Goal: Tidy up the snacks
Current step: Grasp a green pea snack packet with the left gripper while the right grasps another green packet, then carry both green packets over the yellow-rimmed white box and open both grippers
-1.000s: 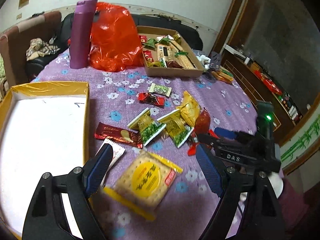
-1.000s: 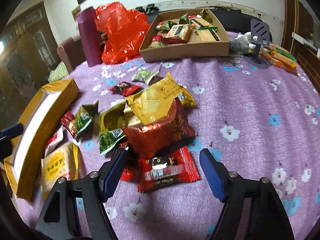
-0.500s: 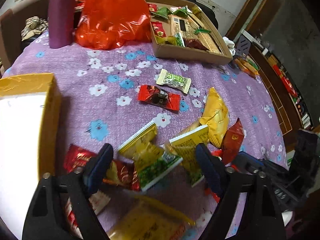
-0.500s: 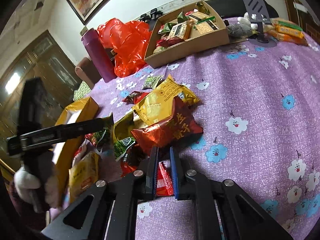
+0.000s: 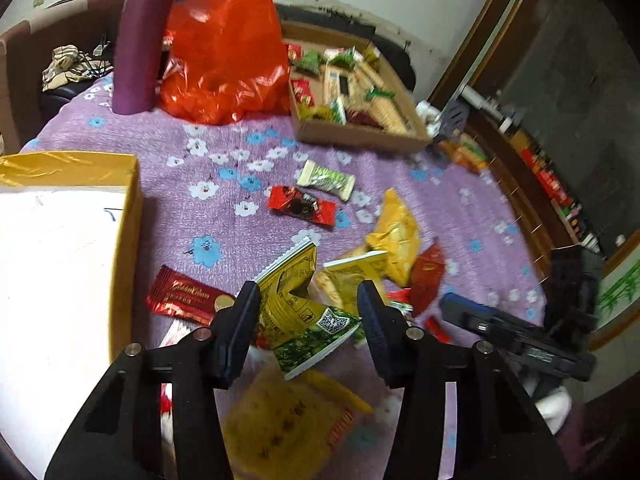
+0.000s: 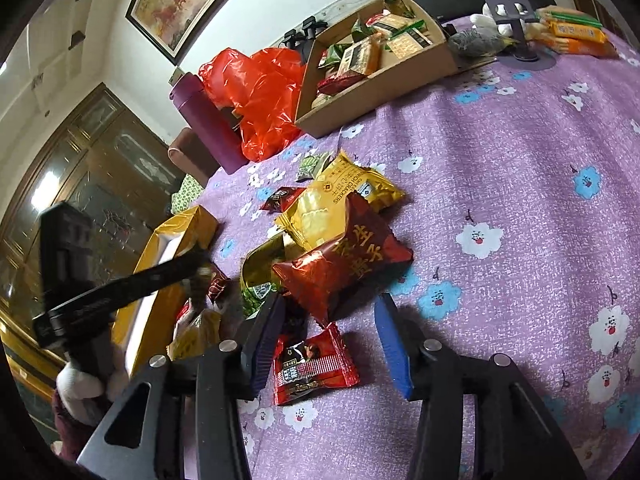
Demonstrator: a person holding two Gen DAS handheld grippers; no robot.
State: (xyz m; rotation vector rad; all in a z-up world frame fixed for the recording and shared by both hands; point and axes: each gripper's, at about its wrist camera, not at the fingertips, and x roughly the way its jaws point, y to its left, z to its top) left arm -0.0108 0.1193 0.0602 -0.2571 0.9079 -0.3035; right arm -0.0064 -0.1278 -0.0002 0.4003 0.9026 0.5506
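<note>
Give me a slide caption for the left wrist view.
Open left gripper straddles a yellow-green snack packet on the purple floral tablecloth.

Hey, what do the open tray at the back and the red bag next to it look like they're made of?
The tray looks like plain brown cardboard: matte, with thin straight walls and raw edges. The red bag looks like thin plastic film: glossy, crinkled and slightly see-through, with bright glints along its folds.

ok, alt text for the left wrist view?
Left gripper with open jaws around a yellow-green snack packet on a purple floral tablecloth. More snacks lie scattered beyond, with a cardboard tray of snacks behind.
</note>
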